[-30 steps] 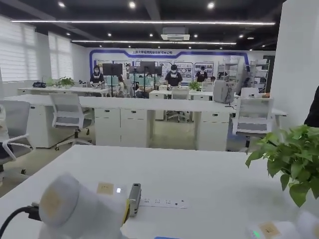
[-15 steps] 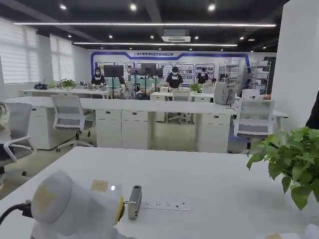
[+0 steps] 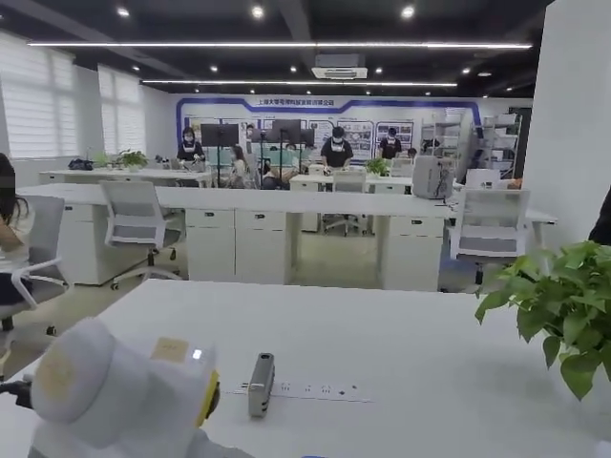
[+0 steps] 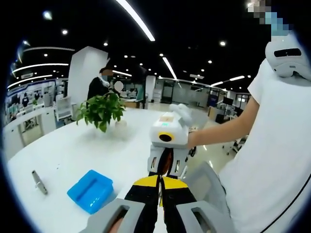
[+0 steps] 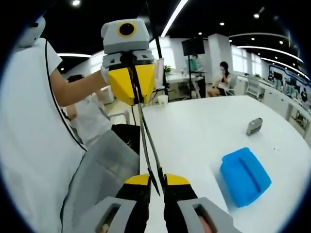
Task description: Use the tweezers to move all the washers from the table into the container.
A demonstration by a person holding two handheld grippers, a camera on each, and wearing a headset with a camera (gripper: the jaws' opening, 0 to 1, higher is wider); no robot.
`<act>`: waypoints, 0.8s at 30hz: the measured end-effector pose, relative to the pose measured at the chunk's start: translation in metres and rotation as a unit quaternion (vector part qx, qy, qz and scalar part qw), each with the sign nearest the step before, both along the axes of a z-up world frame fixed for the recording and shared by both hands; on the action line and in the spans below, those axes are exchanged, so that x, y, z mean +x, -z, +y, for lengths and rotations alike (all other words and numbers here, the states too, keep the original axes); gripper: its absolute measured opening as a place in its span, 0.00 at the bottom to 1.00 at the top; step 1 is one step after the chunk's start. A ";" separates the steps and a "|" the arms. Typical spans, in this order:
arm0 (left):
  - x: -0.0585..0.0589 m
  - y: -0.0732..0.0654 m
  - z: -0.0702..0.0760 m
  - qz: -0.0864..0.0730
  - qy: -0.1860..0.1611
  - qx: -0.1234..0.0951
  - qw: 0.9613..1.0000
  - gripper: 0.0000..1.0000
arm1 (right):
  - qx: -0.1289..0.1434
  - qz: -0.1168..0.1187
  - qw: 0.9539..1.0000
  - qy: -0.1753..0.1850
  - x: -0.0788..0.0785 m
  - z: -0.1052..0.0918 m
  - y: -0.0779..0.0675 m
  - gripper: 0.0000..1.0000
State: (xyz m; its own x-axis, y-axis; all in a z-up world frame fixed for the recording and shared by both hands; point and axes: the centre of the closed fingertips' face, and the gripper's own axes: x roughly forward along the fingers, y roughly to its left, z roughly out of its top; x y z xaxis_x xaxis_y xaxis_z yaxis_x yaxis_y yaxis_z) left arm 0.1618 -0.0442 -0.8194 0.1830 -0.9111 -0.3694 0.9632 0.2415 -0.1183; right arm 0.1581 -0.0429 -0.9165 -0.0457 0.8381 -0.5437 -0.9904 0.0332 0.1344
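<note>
White tabletop (image 5: 204, 121) spread beyond both pairs of fingers. Thin black metal tweezers (image 5: 146, 141) bridged the two grippers. The left gripper (image 5: 130, 92) had its yellow fingers clamped on the joined end. The tips lay between the fingers of the right gripper (image 5: 158, 187), and I could not tell whether those pinched them. Light, springy and slick, the tweezers probably wanted holding mid-arm. A blue rectangular plastic container (image 5: 245, 175) sat right of the right gripper's fingers, well apart.
</note>
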 end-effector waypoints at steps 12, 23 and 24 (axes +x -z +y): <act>-0.001 0.032 0.011 0.007 -0.006 0.098 0.995 0.00 | -0.063 -0.054 0.997 -0.011 0.007 -0.011 0.017 0.04; -0.002 0.076 0.017 -0.013 0.017 0.203 0.979 0.00 | -0.112 -0.074 0.991 -0.010 0.013 -0.022 0.040 0.04; -0.001 0.079 0.017 -0.014 0.018 0.209 0.978 0.00 | -0.118 -0.077 0.990 -0.011 0.013 -0.023 0.042 0.04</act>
State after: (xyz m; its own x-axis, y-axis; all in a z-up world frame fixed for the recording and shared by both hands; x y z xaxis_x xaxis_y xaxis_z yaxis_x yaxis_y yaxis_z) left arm 0.1609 -0.0274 -0.8982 0.1682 -0.6874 -0.7065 0.9734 0.2287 0.0092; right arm 0.1714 -0.0657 -0.9584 0.0365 0.6859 -0.7268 -0.9993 0.0236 -0.0279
